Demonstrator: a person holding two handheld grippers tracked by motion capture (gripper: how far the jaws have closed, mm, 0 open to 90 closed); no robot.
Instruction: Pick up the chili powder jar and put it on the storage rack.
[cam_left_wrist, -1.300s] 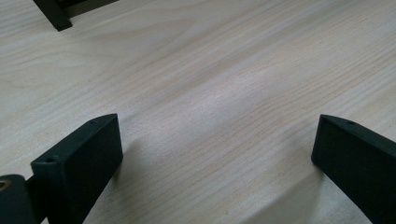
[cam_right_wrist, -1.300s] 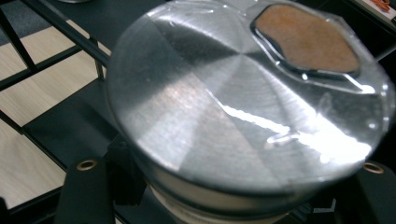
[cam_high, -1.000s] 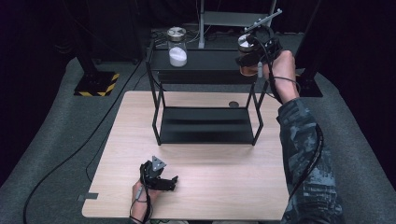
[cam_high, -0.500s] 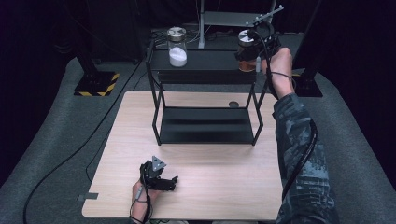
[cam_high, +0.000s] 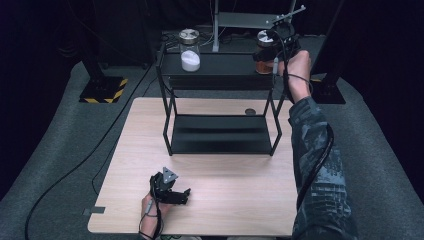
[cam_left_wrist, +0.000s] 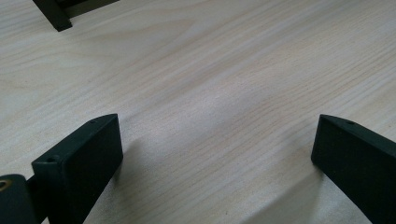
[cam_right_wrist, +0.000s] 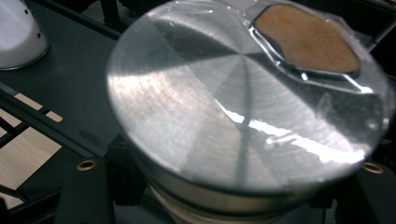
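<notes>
Jar (cam_high: 265, 52) w/ brown contents is sitting at the right end of the black rack's (cam_high: 220, 80) top shelf, and the right tool (cam_high: 272, 50) is closing around it at the far side of the counter (cam_high: 125, 150). In the right gripper view, the jar's brushed metal lid (cam_right_wrist: 233, 102) w/ a clear plastic insert is lying right in front of the tool's camera, just above the jaws, which are sitting on either side of the jar body below the lid; whether they're pressing the glass or just bracketing it, can't tell. A 2nd jar (cam_high: 189, 50) w/ white powder is standing well off to that tool's left on the same shelf, its base (cam_right_wrist: 18, 37) showing in the right gripper view's corner. Left tool (cam_high: 172, 192) is resting on the counter's near edge, well apart from the rack, jaws spread wide w/ nothing btwn them, bare wood grain (cam_left_wrist: 210, 116) lying under the gap.
</notes>
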